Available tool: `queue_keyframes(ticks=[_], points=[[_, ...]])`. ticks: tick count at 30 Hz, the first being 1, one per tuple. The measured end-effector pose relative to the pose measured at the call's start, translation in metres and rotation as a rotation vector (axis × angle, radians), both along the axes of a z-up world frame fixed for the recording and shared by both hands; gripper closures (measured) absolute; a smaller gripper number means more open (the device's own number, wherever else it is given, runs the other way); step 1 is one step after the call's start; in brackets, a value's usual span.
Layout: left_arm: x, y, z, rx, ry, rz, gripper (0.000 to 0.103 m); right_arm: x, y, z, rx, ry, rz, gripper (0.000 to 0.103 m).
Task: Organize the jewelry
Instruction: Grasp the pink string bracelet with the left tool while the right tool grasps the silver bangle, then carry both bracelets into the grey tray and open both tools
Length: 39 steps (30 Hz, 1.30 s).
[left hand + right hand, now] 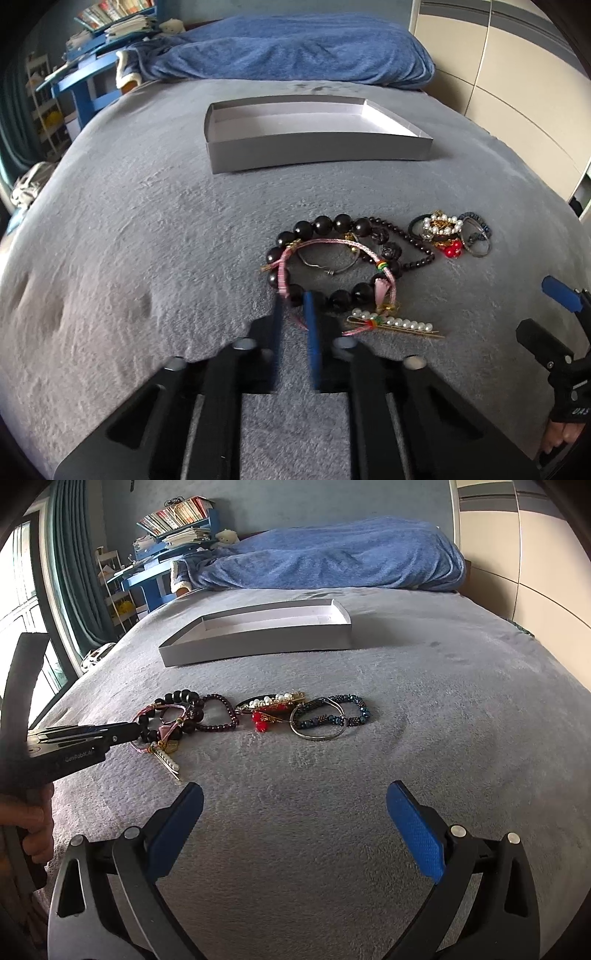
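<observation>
The left gripper (293, 301) is clamped on the pink woven cord bracelet (332, 245) lying over the big black bead bracelet (321, 223); the right gripper (295, 805) hangs spread wide above bare grey blanket (443, 701).

Grey fleece bedspread (406, 701); blue blanket (332, 557) heaped at the head. Blue shelf (173, 528) stacked with books. Teal curtain (74, 565) beside bright window (18, 590). Beige wardrobe panels (517, 92).
</observation>
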State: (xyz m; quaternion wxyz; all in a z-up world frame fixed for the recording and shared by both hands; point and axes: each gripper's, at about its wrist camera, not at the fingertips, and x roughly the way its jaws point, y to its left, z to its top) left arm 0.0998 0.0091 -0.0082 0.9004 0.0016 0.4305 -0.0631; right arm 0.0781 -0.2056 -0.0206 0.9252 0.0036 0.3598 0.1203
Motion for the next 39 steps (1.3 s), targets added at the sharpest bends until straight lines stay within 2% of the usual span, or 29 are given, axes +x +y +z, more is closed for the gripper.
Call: queue_keyframes(ticks=[6, 11, 15, 18, 22, 26, 31, 35, 39], points=[[-0.003, 0.004, 0.006, -0.025, -0.024, -0.005, 0.1, 0.003, -0.004, 0.004, 0.029, 0.003, -0.002, 0.005], [-0.013, 0.02, 0.022, -0.077, -0.045, 0.022, 0.1, 0.01, -0.005, 0.015, 0.048, 0.0, 0.013, 0.005], [-0.022, 0.038, 0.031, -0.137, -0.032, 0.053, 0.1, 0.022, -0.006, 0.019, 0.058, 0.021, 0.025, 0.006], [-0.027, 0.048, 0.033, -0.167, -0.014, 0.07, 0.1, 0.033, -0.001, 0.02, 0.026, 0.038, 0.05, 0.01], [-0.034, 0.054, 0.026, -0.163, 0.016, 0.084, 0.1, 0.051, 0.002, 0.017, -0.012, 0.064, 0.077, 0.018], [-0.032, 0.057, 0.011, -0.137, 0.056, 0.102, 0.1, 0.069, -0.008, 0.004, -0.052, 0.091, 0.057, 0.019], [-0.025, 0.059, -0.007, -0.136, 0.096, 0.115, 0.1, 0.08, -0.016, -0.006, -0.005, 0.11, 0.045, 0.02], [-0.018, 0.055, -0.012, -0.126, 0.091, 0.111, 0.098, 0.087, -0.002, -0.01, -0.046, 0.1, 0.089, 0.021], [-0.012, 0.053, -0.014, -0.118, 0.076, 0.108, 0.097, 0.096, 0.008, -0.017, -0.096, 0.104, 0.088, 0.028]])
